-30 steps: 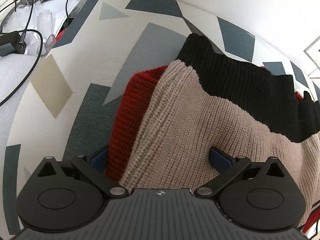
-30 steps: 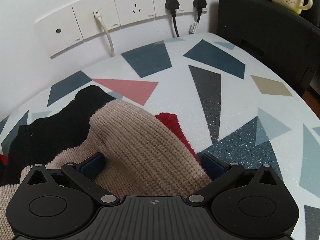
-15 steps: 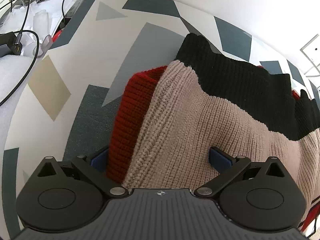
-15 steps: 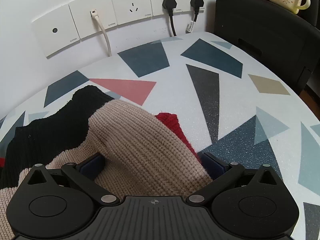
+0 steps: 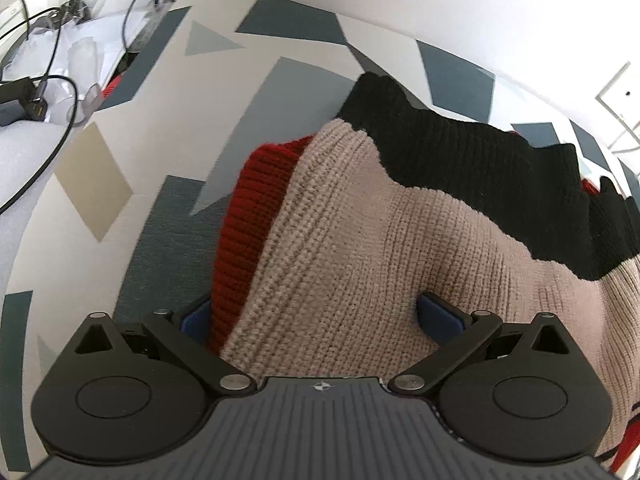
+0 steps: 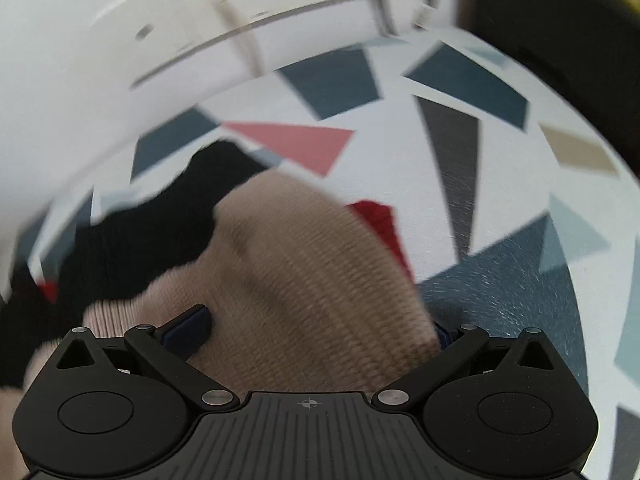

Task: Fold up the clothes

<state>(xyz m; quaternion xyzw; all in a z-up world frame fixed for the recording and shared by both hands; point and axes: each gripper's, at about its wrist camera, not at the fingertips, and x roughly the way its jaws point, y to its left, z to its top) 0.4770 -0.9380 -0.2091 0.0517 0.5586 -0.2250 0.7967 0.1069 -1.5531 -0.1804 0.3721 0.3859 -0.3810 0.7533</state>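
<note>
Lifted slightly, both claws, left (image 5: 320, 316) and right (image 6: 320, 328), stay clamped on the sweater (image 5: 360, 240).

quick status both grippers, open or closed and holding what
Left gripper: shut on the sweater, a bunched beige fold between its fingers.
Right gripper: shut on the sweater at another fold; the view is motion-blurred.
</note>
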